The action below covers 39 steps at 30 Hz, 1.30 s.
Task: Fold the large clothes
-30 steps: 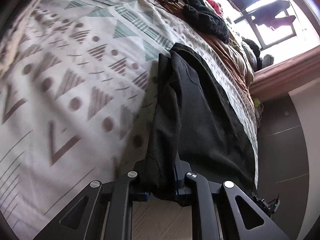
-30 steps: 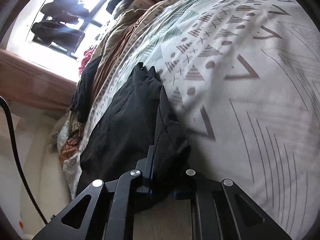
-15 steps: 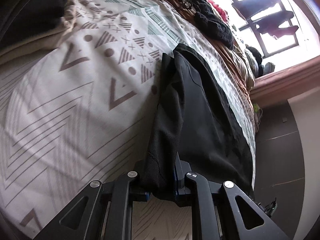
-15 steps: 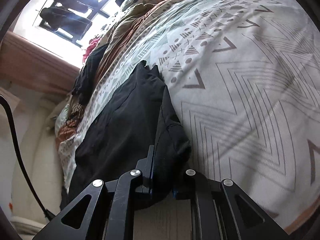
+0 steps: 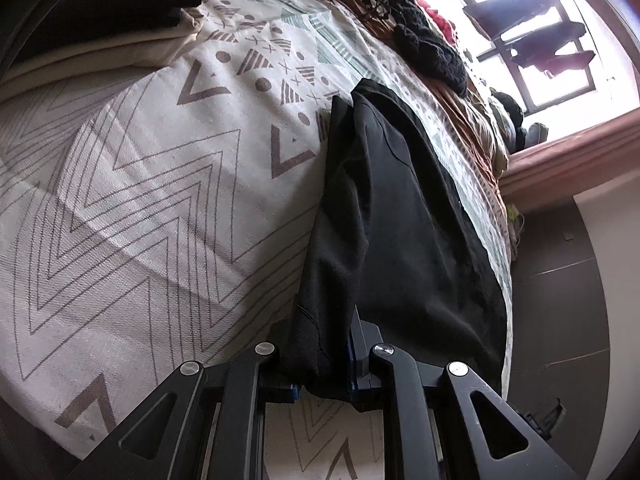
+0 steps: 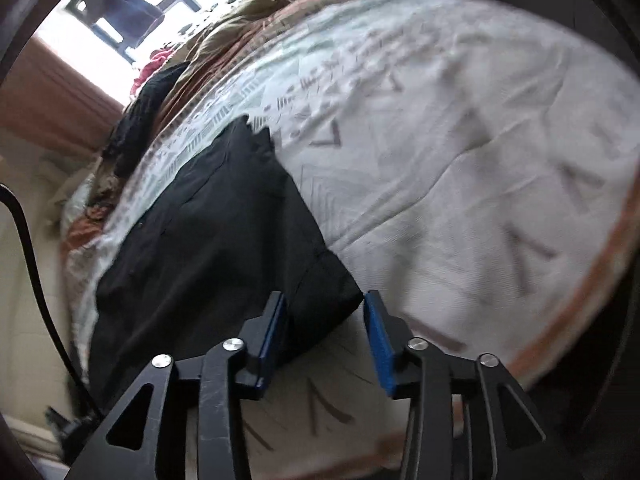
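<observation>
A large black garment (image 5: 392, 208) lies stretched along the patterned bedspread (image 5: 140, 184), toward the window. My left gripper (image 5: 322, 364) is shut on the garment's near edge, with cloth bunched between the blue pads. In the right wrist view the same black garment (image 6: 208, 224) lies on the bedspread (image 6: 460, 184). My right gripper (image 6: 326, 328) is open, its blue pads apart. The garment's near corner lies between them, not pinched. This view is blurred by motion.
A folded black item on a beige one (image 5: 100, 12) sits at the bed's far left. A dark knit garment (image 5: 428, 52) and rumpled brown bedding (image 5: 472, 120) lie near the window. Dark floor (image 5: 560, 300) borders the bed's right edge. A black cable (image 6: 28, 240) hangs left.
My right gripper has opened and let go of the garment's corner. Both grippers drew back toward the foot of the bed; the left stays shut on the cloth.
</observation>
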{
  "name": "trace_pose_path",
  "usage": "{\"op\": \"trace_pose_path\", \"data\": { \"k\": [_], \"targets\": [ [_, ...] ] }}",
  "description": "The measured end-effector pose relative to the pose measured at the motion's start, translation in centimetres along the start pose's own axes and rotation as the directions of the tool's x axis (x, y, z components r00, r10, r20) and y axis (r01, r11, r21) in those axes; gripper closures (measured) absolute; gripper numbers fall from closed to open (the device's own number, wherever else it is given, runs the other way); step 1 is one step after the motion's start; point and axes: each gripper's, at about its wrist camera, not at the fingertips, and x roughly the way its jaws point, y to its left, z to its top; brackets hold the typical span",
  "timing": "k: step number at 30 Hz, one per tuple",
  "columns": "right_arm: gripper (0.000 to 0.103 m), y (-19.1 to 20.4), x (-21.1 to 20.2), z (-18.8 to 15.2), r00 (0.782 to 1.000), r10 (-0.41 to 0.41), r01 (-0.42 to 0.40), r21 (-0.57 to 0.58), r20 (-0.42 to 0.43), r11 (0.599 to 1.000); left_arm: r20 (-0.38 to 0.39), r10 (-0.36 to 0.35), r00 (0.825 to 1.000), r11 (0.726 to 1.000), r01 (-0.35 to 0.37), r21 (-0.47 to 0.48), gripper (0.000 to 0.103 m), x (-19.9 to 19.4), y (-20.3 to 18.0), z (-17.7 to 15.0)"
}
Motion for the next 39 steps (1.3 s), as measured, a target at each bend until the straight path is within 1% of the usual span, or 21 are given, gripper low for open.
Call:
{"op": "trace_pose_path", "data": {
  "k": [3, 6, 9, 12, 15, 18, 22, 29, 31, 36, 37, 39],
  "targets": [
    [0.059, 1.1, -2.2, -0.5, 0.999, -0.006, 0.007, -0.054, 0.032, 0.999, -0.005, -0.011, 1.0, 1.0, 0.011, -0.009, 0.086, 0.2, 0.3, -0.1],
    [0.059, 2.9, -2.7, -1.2, 0.999, 0.029, -0.027, -0.096, 0.017, 0.995, -0.016, -0.016, 1.0, 1.0, 0.015, -0.021, 0.085, 0.5, 0.7, 0.0],
    [0.059, 6.0, -2.0, -2.5, 0.998, 0.064, -0.068, -0.17, -0.028, 0.983, -0.018, -0.015, 1.0, 1.0, 0.014, -0.019, 0.085, 0.6, 0.7, -0.1],
    [0.059, 9.6, -0.6, -3.9, 0.991, 0.109, -0.125, -0.242, -0.078, 0.962, -0.02, -0.01, 1.0, 1.0, 0.009, -0.014, 0.083, 0.6, 0.7, -0.1],
    [0.059, 12.6, 0.8, -5.2, 0.986, 0.12, -0.149, -0.302, -0.114, 0.942, -0.024, -0.011, 1.0, 1.0, 0.01, -0.015, 0.083, 0.5, 0.9, -0.3],
    [0.059, 16.1, 2.2, -6.6, 0.979, 0.134, -0.183, -0.372, -0.154, 0.91, -0.028, -0.015, 1.0, 1.0, 0.014, -0.019, 0.082, 0.4, 1.1, -0.3],
    [0.059, 19.7, 3.4, -8.1, 0.974, 0.122, -0.197, -0.456, -0.189, 0.868, -0.031, -0.023, 0.999, 0.999, 0.022, -0.029, 0.081, 0.4, 1.4, -0.4],
    [0.059, 22.9, 5.6, -10.2, 0.972, 0.073, -0.186, -0.537, -0.225, 0.823, -0.039, -0.028, 0.999, 0.999, 0.027, -0.039, 0.079, 0.3, 1.9, -0.5],
    [0.059, 23.3, 6.6, -10.9, 0.97, 0.05, -0.177, -0.548, -0.238, 0.818, -0.041, -0.028, 0.999, 0.999, 0.027, -0.037, 0.079, 0.3, 2.0, -0.6],
    [0.059, 24.1, 9.4, -11.4, 0.97, -0.011, -0.13, -0.552, -0.244, 0.824, -0.043, -0.018, 0.999, 0.999, 0.017, -0.031, 0.079, 0.3, 2.0, -1.0],
    [0.06, 24.6, 10.1, -11.2, 0.971, -0.034, -0.108, -0.564, -0.235, 0.819, -0.044, -0.02, 0.999, 0.999, 0.018, -0.034, 0.079, 0.2, 2.1, -1.0],
    [0.068, 25.2, 10.9, -10.8, 0.973, -0.055, -0.084, -0.572, -0.222, 0.816, -0.047, -0.025, 0.999, 0.999, 0.023, -0.04, 0.079, 0.2, 2.1, -1.0]
  ]
}}
